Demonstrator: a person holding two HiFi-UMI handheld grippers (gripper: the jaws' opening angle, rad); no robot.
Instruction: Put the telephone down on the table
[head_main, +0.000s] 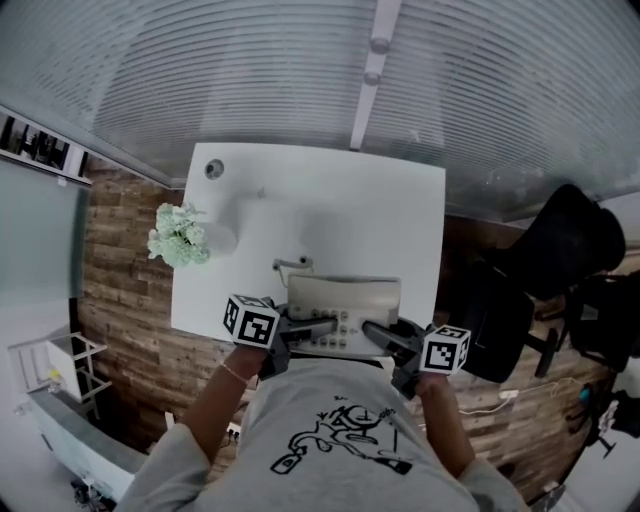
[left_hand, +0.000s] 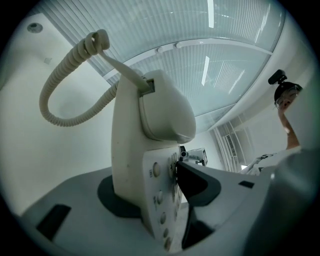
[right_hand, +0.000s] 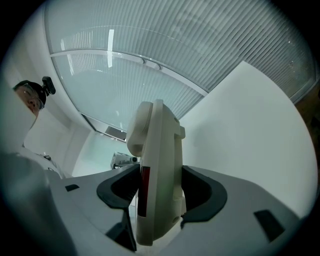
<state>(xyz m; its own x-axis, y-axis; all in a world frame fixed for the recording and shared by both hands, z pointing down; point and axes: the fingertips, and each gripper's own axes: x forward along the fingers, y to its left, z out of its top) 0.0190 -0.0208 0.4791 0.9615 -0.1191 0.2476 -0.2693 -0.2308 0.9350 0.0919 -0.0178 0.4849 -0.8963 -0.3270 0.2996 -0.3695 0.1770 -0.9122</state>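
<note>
while left gripper (head_main: 318, 328), right gripper (head_main: 378, 333) clamp 1 telephone (head_main: 345, 297), 1 plant (head_main: 180, 236) nearby.

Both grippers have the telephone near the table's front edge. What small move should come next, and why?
Probably lower the telephone a little, easing it farther over the table, until its base rests there. The left gripper and right gripper each clamp one end of it at the table's near edge. Whether it touches yet cannot be told, so releasing now seems risky.
</note>
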